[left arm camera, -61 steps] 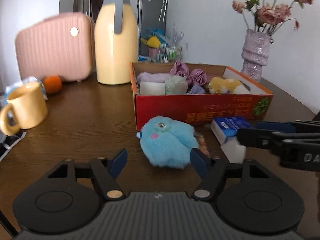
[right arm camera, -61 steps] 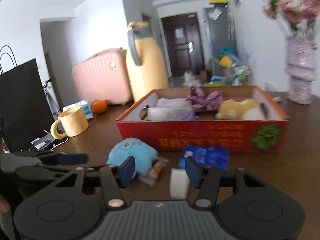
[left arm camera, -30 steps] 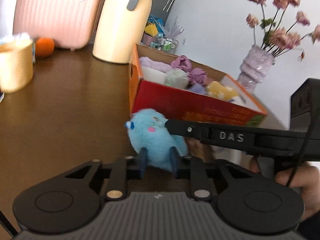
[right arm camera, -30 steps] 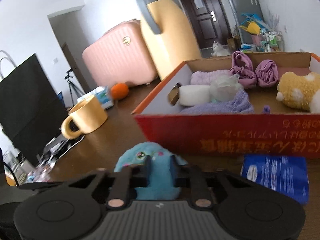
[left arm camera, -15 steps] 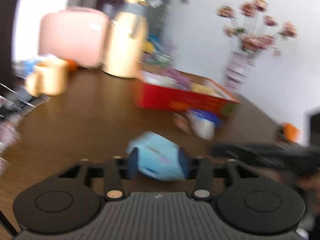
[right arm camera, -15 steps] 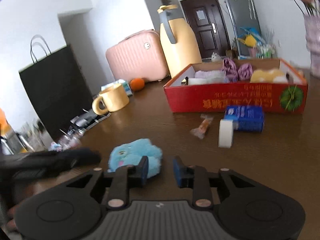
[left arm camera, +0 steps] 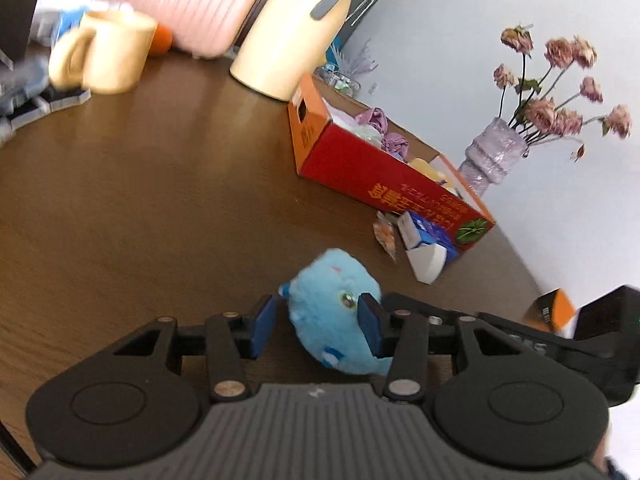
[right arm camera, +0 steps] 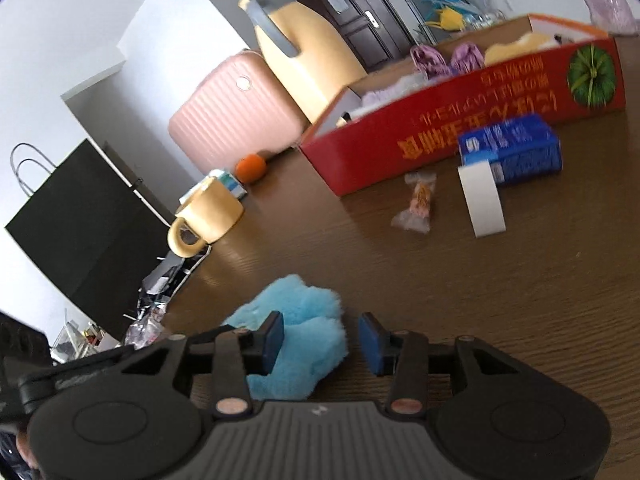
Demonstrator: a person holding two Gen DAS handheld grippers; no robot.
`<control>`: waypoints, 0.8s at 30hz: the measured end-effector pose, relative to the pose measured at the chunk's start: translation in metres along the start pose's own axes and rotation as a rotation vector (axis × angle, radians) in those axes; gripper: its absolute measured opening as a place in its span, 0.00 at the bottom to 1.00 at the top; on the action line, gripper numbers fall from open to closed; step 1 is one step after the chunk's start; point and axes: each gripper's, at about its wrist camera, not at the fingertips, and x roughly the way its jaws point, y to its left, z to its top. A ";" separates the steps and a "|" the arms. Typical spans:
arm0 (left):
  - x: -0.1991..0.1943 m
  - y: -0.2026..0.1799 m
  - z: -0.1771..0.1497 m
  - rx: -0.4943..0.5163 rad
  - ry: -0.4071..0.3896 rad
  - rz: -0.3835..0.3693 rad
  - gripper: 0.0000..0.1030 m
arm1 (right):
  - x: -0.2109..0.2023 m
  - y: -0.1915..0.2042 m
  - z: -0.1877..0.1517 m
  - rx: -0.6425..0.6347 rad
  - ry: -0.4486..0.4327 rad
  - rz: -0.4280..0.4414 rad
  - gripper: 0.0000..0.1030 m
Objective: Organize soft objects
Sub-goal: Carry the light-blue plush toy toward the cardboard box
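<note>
Yellow mug point(right arm camera: 210, 216), orange point(right arm camera: 251, 168), pink suitcase point(right arm camera: 236, 116), vase point(left arm camera: 490, 160).

The left gripper point(left arm camera: 316, 322) is made of matte black plastic. Its base, at the bottom of the frame, is a dark grey ribbed plate with a small light mark in the middle. On each side of the plate sits a round black housing with a raised disc. Two black link arms go forward from the plate, each with copper-coloured pivot pins and small silver screws. The fingers point(left arm camera: 264, 326) end in blue rectangular pads. The right gripper point(right arm camera: 322, 342) has the same build and colours. Its side bar, seen at the lower right of the left wrist view, carries faint pale letters.
</note>
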 end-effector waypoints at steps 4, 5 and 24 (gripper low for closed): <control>0.002 -0.005 0.000 -0.004 0.001 -0.048 0.31 | -0.002 0.002 0.001 0.012 0.021 0.010 0.29; 0.002 -0.010 0.000 0.010 0.004 -0.054 0.30 | -0.007 0.003 0.001 -0.007 0.015 -0.004 0.29; 0.091 -0.161 0.075 0.183 0.008 -0.319 0.30 | -0.121 -0.058 0.092 -0.020 -0.333 -0.163 0.26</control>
